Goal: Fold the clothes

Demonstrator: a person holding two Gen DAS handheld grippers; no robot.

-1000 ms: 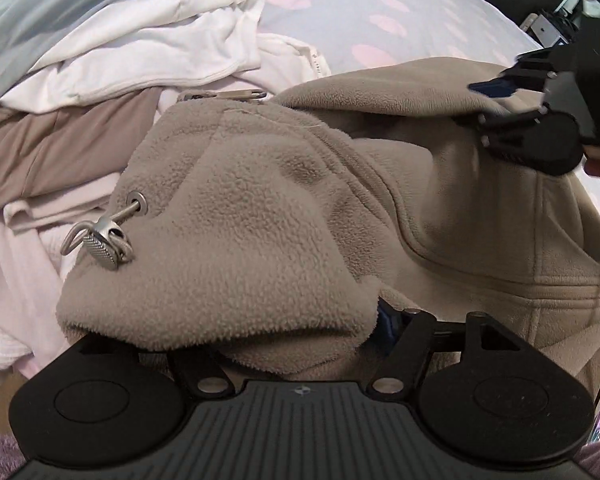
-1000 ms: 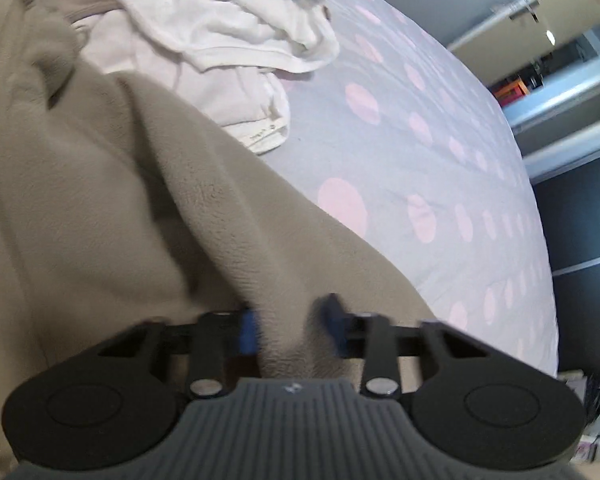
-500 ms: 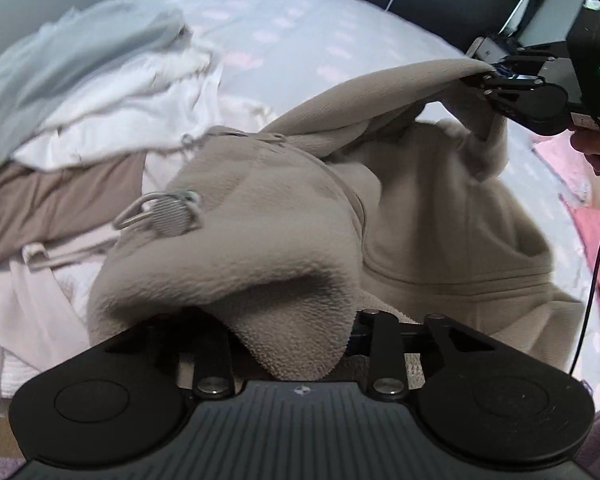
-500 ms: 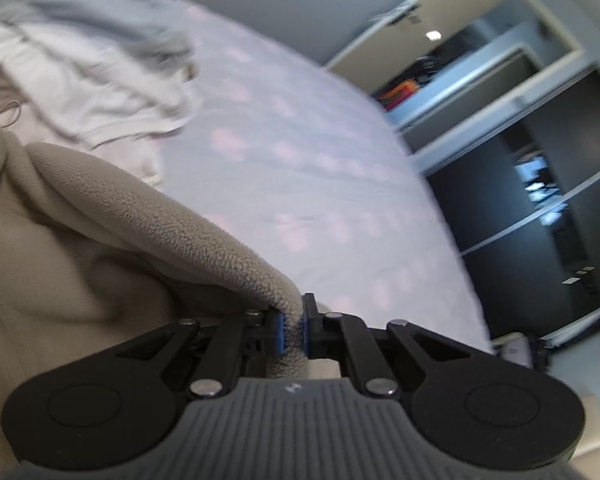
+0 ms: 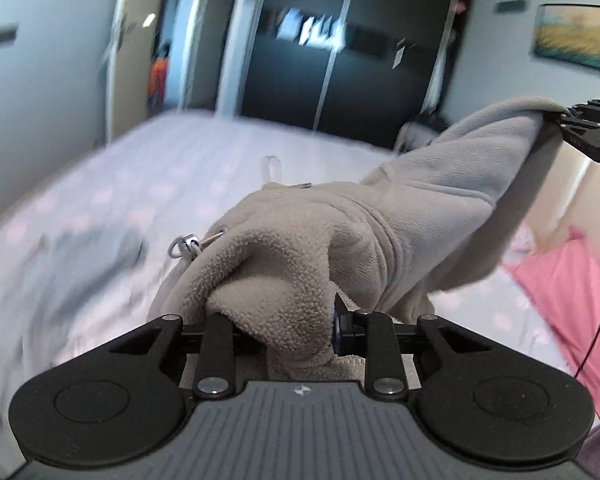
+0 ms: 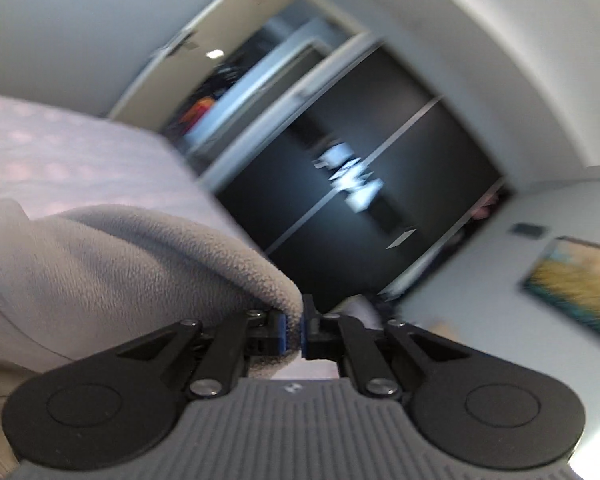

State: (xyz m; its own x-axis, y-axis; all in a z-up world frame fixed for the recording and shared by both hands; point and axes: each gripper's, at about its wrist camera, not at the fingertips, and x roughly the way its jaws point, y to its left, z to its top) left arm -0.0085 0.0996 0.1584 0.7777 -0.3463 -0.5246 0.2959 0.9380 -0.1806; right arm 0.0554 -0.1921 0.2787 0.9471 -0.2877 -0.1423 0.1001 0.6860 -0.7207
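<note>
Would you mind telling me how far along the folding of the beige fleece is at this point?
Early. Done: both grippers have a hold. The left gripper clamps a thick bunch of the beige fleece; the right gripper pinches an edge of it. In hand: the fleece hangs stretched between them above the bed. Left: no fold shows yet, so spreading and folding remain.

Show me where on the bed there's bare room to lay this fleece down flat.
Bare bedspread runs from the fleece jacket, held up by left tongs and right tongs, back to the dark wardrobe doors. It is crowded at left, where blurred grey clothing lies, and at right by the pink fabric.
</note>
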